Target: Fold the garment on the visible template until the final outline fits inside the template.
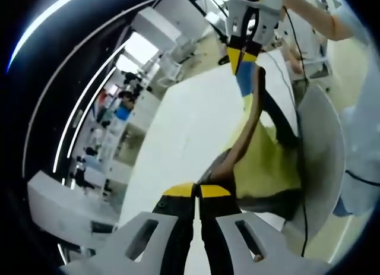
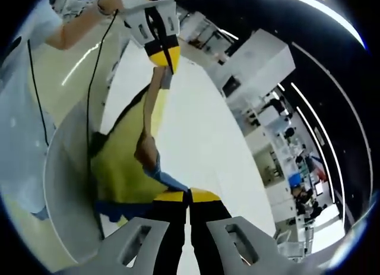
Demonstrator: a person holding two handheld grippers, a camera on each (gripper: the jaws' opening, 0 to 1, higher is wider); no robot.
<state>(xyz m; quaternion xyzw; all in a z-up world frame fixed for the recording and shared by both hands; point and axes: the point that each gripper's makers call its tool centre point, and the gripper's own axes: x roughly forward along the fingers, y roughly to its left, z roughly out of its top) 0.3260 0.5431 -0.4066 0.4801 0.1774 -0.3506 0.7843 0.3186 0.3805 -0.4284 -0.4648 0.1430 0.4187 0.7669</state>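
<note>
- Left claw (image 1: 196,190): in the left gripper view its yellow-tipped jaws are closed together on a brown edge of the garment (image 1: 261,162).
- Right claw (image 2: 188,196): in the right gripper view its yellow-tipped jaws are closed together on a blue-trimmed edge of the same garment (image 2: 122,162).
- Each claw also appears in the other's view, at the far end of the stretched edge: the right claw (image 1: 242,55) at the top of the left gripper view, the left claw (image 2: 164,56) at the top of the right gripper view. Both are clamped on the fabric there.
- Garment: yellow-green body with brown and blue trim. Its gripped edge runs taut between the two claws; the rest hangs down toward the white tabletop (image 1: 190,126).
- Tabletop: a pale grey curved panel (image 1: 323,150) lies on it, beside and partly under the garment.
- Person: a hand (image 2: 107,2) grips the left claw's handle; light blue clothing shows at the edge of both views.
</note>
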